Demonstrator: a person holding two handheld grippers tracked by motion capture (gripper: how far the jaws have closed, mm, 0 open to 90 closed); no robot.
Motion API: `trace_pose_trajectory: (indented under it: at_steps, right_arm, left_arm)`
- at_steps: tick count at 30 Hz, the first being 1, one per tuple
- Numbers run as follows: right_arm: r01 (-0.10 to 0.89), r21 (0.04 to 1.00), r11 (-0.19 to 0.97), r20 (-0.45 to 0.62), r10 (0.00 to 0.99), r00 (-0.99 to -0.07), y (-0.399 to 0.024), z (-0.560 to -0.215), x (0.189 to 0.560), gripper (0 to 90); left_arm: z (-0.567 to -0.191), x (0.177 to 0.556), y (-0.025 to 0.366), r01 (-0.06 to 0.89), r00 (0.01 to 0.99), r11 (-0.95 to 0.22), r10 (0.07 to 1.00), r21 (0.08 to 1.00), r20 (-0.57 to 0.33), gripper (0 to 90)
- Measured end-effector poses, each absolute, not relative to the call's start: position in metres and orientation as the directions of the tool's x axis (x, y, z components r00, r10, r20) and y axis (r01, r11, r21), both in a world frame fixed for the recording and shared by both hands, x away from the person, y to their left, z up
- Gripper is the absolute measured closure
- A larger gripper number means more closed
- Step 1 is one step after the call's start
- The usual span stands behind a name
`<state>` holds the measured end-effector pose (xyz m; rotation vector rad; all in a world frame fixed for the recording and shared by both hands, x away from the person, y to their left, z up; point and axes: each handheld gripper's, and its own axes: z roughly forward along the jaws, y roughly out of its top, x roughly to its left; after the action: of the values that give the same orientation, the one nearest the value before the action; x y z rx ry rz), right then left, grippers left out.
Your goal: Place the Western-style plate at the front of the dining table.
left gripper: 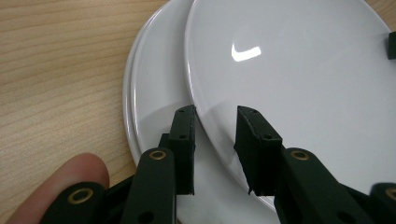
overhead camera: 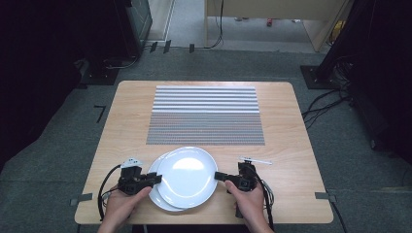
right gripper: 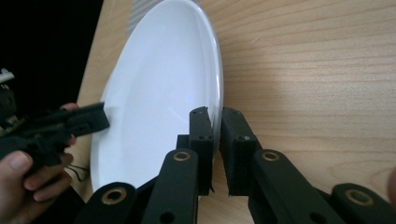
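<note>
I am looking down on a light wooden counter [overhead camera: 291, 126] with two white plates stacked near its front edge, between my two hands. The upper plate [overhead camera: 187, 175] sits shifted off-centre on the lower plate [overhead camera: 156, 194], so a crescent of the lower one shows on the side toward my left tongs [overhead camera: 156, 178].

My left tongs reach in from the left side of the stack. In the left gripper view their two black jaws stand moderately apart, straddling the rim of the upper plate [left gripper: 289, 74]: one jaw hangs over the exposed crescent of the lower plate [left gripper: 154, 98], the other over the upper plate's face. They do not pinch the rim. A fingertip of my left hand [overhead camera: 124, 204] shows at the bottom corner of that view.

My right tongs [overhead camera: 219, 175] come in from the opposite side. In the right gripper view [right gripper: 215, 116] the jaws are narrow and closed onto the edge of the upper plate [right gripper: 159, 93], one jaw on each side of the rim. My right hand [overhead camera: 248, 200] holds them.

Beyond both tongs, farther across the counter, lies a grey striped placemat [overhead camera: 206, 115]. Just past the right tongs rests a thin white stick-like object [overhead camera: 255, 160]; I cannot tell what it is.
</note>
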<state>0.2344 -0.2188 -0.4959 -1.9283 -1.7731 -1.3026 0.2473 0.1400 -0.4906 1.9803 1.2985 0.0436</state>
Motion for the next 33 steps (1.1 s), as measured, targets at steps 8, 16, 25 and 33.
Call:
trace_pose_trajectory:
  at_steps: [8, 16, 25, 33]
  right_arm:
    - [0.885, 0.321, -0.338, 0.795, 0.604, -0.058, -0.229, -0.502, 0.238, 88.0]
    - [0.875, 0.336, -0.348, 0.794, 0.604, -0.065, -0.242, -0.494, 0.238, 88.2]
    - [0.870, 0.330, -0.367, 0.801, 0.596, -0.053, -0.249, -0.494, 0.241, 88.1]
    - [0.859, 0.325, -0.396, 0.804, 0.594, -0.030, -0.248, -0.502, 0.241, 88.0]
  left_arm:
    - [-0.492, 0.248, 0.138, 0.772, 0.491, -0.203, 0.792, 0.603, -0.363, 66.6]
    - [-0.492, 0.248, 0.138, 0.776, 0.494, -0.197, 0.780, 0.600, -0.384, 61.6]
    - [-0.492, 0.249, 0.138, 0.784, 0.484, -0.186, 0.781, 0.593, -0.395, 63.0]
    - [-0.492, 0.251, 0.142, 0.798, 0.459, -0.146, 0.776, 0.585, -0.432, 57.5]
